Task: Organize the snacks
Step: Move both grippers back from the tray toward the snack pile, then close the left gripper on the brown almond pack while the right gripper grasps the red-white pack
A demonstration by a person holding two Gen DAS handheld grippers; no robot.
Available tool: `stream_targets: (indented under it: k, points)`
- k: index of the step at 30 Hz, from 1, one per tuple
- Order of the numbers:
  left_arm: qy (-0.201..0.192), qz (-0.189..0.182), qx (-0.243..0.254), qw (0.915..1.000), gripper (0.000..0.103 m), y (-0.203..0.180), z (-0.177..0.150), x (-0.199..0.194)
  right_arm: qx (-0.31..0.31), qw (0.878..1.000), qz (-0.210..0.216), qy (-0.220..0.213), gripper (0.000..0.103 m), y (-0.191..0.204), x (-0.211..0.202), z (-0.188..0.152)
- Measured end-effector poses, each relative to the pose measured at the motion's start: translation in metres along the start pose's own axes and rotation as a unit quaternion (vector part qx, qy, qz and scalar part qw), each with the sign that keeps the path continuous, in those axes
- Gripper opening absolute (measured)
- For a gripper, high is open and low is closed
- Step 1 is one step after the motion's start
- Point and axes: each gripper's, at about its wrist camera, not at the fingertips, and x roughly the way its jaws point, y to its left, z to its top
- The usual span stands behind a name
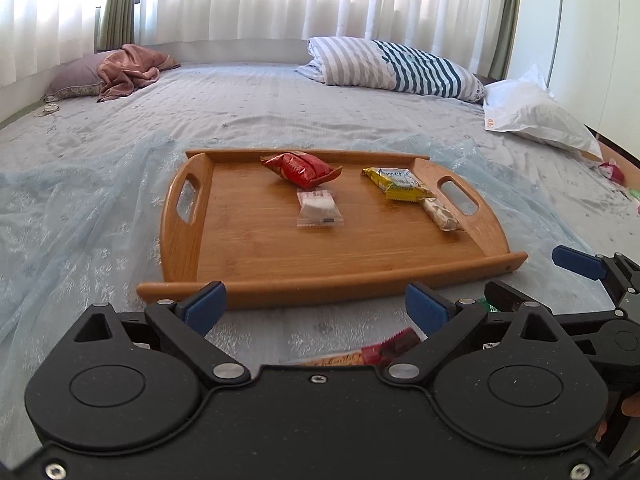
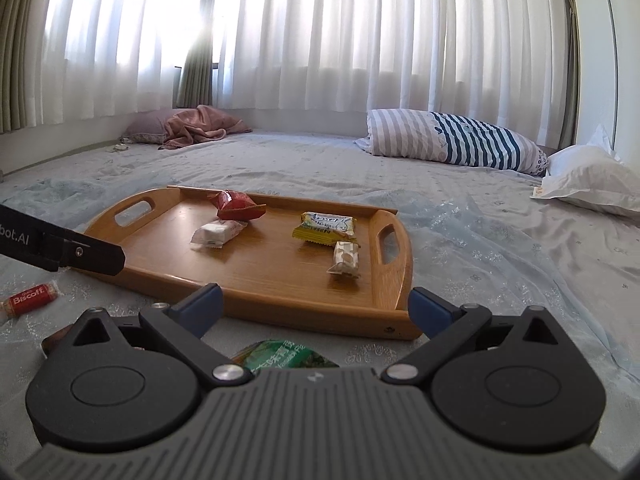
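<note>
A wooden tray (image 1: 320, 252) (image 2: 260, 280) lies on the bed. On it are a red snack bag (image 1: 300, 168) (image 2: 236, 205), a clear-wrapped white snack (image 1: 318, 208) (image 2: 218, 234), a yellow packet (image 1: 396, 182) (image 2: 326, 226) and a nougat bar (image 1: 440, 214) (image 2: 345, 258). My left gripper (image 1: 316, 306) is open above a red-and-orange snack bar (image 1: 372, 352) lying in front of the tray. My right gripper (image 2: 314, 308) is open above a green packet (image 2: 280, 356). The right gripper (image 1: 528, 280) also shows in the left wrist view.
A red Biscoff biscuit (image 2: 28, 300) lies on the bedspread at the left. A striped pillow (image 1: 392, 66), a white pillow (image 1: 536, 116) and a pink blanket (image 1: 128, 70) lie at the far side by the curtains. Small items (image 1: 612, 170) lie at the right edge.
</note>
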Motion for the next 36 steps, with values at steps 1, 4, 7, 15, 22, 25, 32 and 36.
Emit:
stream_targets:
  k: [1, 4, 7, 15, 22, 25, 32, 36]
  points:
    - [0.000, 0.000, -0.003, 1.0000, 0.096, 0.002, -0.003, -0.003, 0.000, 1.000, 0.000, -0.001, 0.103, 0.000, -0.003, -0.003]
    - [0.000, -0.003, -0.016, 0.9999, 0.097, 0.006, -0.014, -0.010, 0.005, 1.000, 0.001, -0.005, 0.103, -0.001, -0.013, -0.012]
    - [-0.005, -0.003, -0.021, 0.9998, 0.097, 0.009, -0.024, -0.017, 0.015, 1.000, 0.004, -0.005, 0.103, -0.002, -0.020, -0.021]
    - [-0.022, 0.012, -0.006, 0.9997, 0.097, 0.005, -0.045, -0.025, 0.001, 1.000, 0.001, -0.011, 0.102, 0.008, -0.031, -0.036]
    - [-0.011, 0.000, 0.000, 0.9999, 0.086, 0.000, -0.056, -0.031, -0.020, 0.999, 0.028, 0.003, 0.075, 0.025, -0.034, -0.042]
    - [0.000, -0.010, -0.010, 0.9999, 0.068, 0.001, -0.057, -0.030, -0.033, 0.999, 0.034, 0.006, 0.061, 0.032, -0.034, -0.044]
    - [0.021, -0.017, -0.033, 0.9991, 0.052, 0.006, -0.058, -0.019, -0.029, 0.999, 0.032, 0.013, 0.047, 0.038, -0.036, -0.043]
    - [0.024, -0.016, -0.039, 0.9988, 0.053, 0.008, -0.057, -0.013, -0.028, 0.999, 0.034, 0.017, 0.047, 0.038, -0.039, -0.043]
